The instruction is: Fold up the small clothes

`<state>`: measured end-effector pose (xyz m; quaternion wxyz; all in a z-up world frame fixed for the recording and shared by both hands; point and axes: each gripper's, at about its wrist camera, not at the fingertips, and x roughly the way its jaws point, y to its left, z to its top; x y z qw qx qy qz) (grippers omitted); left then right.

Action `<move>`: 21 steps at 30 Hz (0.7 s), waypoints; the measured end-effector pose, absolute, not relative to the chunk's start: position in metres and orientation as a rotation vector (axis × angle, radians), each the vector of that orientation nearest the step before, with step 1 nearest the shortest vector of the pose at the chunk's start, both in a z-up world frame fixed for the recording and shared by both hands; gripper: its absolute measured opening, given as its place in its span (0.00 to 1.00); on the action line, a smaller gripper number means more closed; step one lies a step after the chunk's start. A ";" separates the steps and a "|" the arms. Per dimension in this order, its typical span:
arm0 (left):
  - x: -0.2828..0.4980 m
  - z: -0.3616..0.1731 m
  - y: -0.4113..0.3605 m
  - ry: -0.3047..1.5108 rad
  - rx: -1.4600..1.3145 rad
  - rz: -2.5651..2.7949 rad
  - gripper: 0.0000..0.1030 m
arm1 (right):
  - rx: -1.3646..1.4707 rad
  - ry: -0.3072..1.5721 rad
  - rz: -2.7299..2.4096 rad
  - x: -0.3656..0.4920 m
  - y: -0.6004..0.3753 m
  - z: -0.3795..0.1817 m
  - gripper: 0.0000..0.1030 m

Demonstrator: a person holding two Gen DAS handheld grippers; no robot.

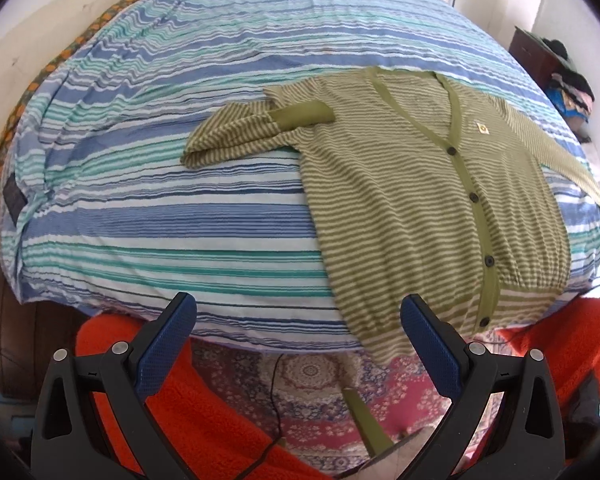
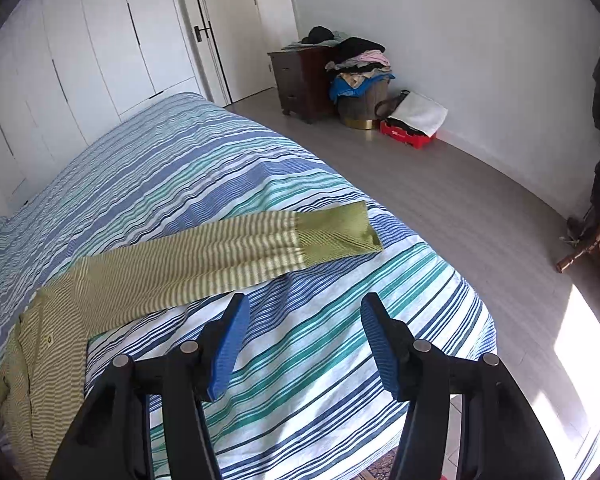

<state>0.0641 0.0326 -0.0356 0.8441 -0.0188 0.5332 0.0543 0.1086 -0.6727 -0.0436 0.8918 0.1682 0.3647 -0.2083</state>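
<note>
Both claws, left (image 1: 298,320) and right (image 2: 304,320), gape empty; the green cardigan (image 1: 420,184) lies just beyond them.

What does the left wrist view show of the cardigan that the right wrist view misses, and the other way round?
Only the left wrist view shows the cardigan's button placket, chest badge and one sleeve folded across the body. Only the right wrist view shows the other sleeve laid straight out with its plain green cuff, plus the clothes pile on the floor by the wall. Both show the striped bedspread and an open, empty gripper: left gripper, right gripper.
</note>
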 end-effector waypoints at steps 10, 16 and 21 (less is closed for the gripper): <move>0.156 -0.045 0.079 1.020 0.087 -0.020 0.99 | 0.253 0.723 0.111 0.061 -0.392 -0.054 0.69; 0.270 -0.065 0.073 1.094 0.223 -0.147 0.99 | 0.170 0.815 0.283 0.060 -0.318 -0.077 0.69; 0.323 -0.108 0.089 1.176 0.230 -0.080 0.98 | 0.114 0.850 0.310 0.057 -0.306 -0.087 0.69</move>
